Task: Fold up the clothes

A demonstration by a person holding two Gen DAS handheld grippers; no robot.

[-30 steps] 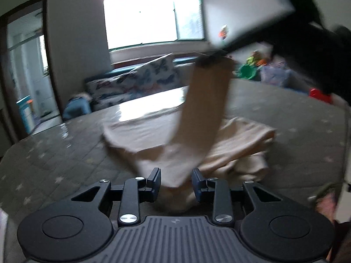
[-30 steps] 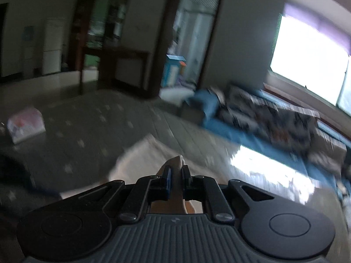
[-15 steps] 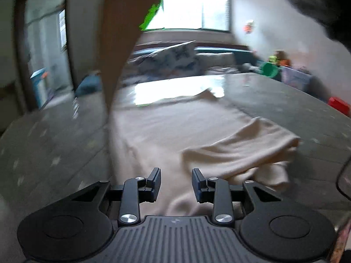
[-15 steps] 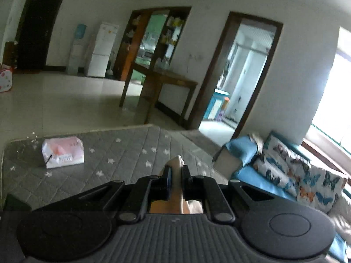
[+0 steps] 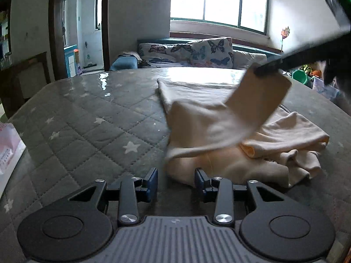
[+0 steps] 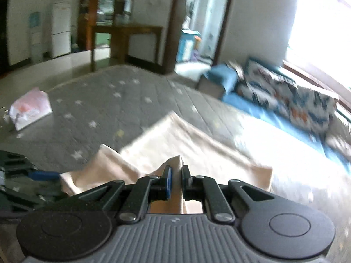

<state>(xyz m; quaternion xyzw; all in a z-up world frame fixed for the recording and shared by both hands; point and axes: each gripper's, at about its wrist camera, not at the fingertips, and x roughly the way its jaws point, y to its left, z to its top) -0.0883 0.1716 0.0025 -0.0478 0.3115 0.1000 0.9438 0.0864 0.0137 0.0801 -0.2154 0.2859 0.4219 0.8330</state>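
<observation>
**Inspection: one garment on quilted surface, one gripper engaged**

One cream garment (image 5: 197,120) lies on the grey star-patterned quilted surface (image 5: 87,131), right of centre in the left wrist view. Its far portion is spread flat toward the window; its near portion is bunched into loose folds just ahead of the left gripper (image 5: 176,183). One strip of the same fabric is lifted off the pile and slants up to the right, blurred.

Left gripper: jaws stand apart with nothing between them. The nearest fold of cloth sits just beyond the fingertips, slightly toward the right finger; contact cannot be confirmed.

Right gripper (image 6: 174,180): jaws are drawn close together, pinching one peak of cream fabric that stands up between the two fingers. In the left wrist view the dark right gripper enters from the upper right and grips the top edge of the raised strip. In the right wrist view the left gripper's blue-tipped finger shows at the left edge, beside the cloth.

Other items counted: one pink-and-white packet (image 6: 30,107) on the quilted surface, well apart from the garment; one sofa (image 5: 197,52) with butterfly-print cushions beyond the far edge, under one window (image 5: 219,2); one white refrigerator (image 6: 61,29) in the background of the right wrist view.
</observation>
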